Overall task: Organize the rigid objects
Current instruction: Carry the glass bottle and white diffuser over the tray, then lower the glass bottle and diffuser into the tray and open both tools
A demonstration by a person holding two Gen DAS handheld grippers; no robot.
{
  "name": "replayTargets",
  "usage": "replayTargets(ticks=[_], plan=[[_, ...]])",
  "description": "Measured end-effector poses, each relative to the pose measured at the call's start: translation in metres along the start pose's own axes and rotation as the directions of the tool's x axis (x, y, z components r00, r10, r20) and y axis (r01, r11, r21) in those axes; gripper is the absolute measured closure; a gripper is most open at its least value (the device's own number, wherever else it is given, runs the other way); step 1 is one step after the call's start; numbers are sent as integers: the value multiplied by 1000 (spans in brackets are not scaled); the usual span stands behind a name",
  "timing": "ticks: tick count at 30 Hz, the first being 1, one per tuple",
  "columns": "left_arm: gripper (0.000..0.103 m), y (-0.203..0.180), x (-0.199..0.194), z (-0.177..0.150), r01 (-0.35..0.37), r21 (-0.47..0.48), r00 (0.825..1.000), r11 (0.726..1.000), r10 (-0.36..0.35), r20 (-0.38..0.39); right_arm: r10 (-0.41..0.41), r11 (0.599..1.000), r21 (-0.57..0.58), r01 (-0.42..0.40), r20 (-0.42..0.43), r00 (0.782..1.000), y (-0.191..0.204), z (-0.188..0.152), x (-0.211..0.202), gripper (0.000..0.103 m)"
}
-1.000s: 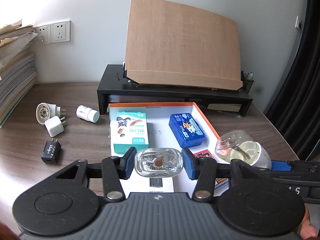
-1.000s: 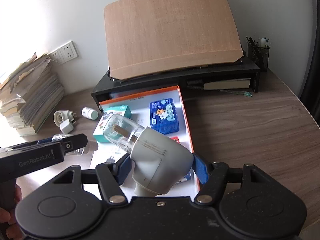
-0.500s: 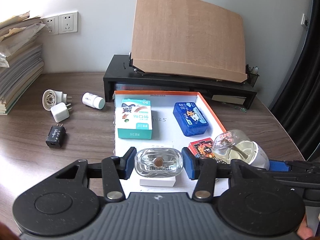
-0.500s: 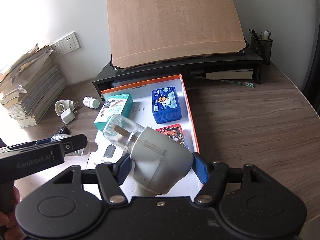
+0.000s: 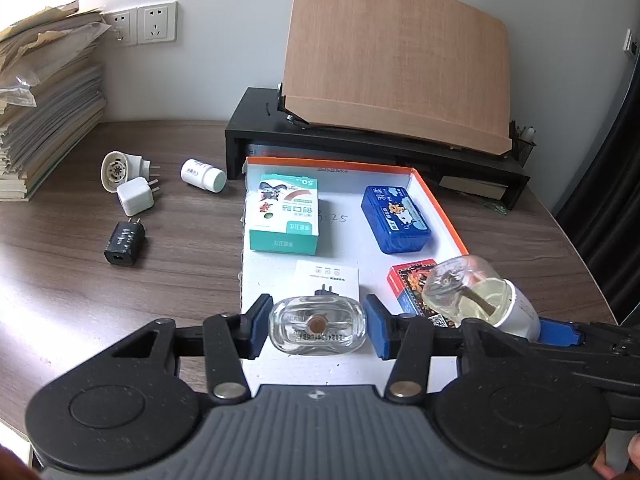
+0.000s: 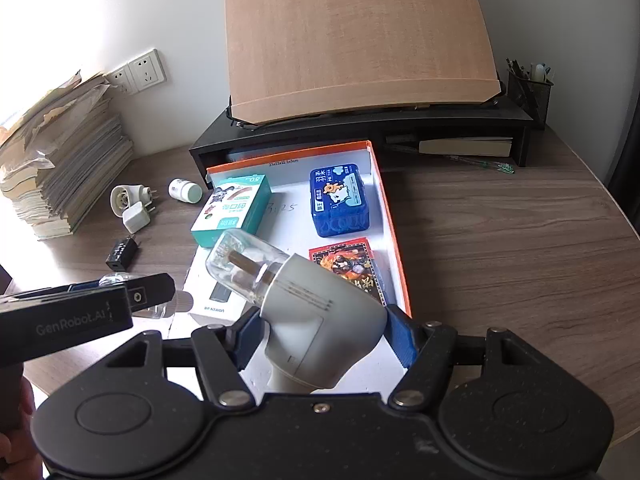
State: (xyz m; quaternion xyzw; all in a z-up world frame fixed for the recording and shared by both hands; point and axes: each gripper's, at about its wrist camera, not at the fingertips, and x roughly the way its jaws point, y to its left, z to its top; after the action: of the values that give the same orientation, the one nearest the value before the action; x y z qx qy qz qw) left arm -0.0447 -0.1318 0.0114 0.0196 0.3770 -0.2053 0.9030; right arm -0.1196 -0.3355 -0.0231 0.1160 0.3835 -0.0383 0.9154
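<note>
We hold a clear glass bottle (image 5: 318, 330) in the left hand-held gripper (image 5: 318, 332), its blue pads pressed on both short ends, so its long axis lies across the jaws. The right hand-held gripper (image 6: 320, 334) stands wide and is closed on the grey plug-in vaporizer (image 6: 320, 320), whose glass end points up and away to the left. Both hang just above the near end of the orange-rimmed tray (image 5: 440, 200) on the worktop (image 5: 120, 300); the tray lies ahead and below, both hands are tilted downward, and we judge the left is nearer to the free white floor
</note>
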Motion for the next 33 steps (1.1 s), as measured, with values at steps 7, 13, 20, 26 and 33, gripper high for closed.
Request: replayTargets(ticks=[7,13,20,26,33], plan=[[53,-2,-2,-2,14,3,1000,1000,-14,-1,-4,1000,-3,4,-7,1000,1,-3,-1,25],[53,-1,-4,-3,22,-1,1000,1000,-22,1,-10,1000,-5,10,-10,1000,2,-6,-2,25],[53,-1,-6,-5,28,2,1000,1000,-28,0,-16,1000,-2,16,-13,1000,2,-8,-2,25],[53,1,-4,-7,37,2,999,999,-37,-8,-26,1000,4,26,-17,1000,2,-10,-1,25],[53,2,-2,-7,42,3,999,999,-42,-16,-31,1000,2,31,-22,999,2,-9,2,25]])
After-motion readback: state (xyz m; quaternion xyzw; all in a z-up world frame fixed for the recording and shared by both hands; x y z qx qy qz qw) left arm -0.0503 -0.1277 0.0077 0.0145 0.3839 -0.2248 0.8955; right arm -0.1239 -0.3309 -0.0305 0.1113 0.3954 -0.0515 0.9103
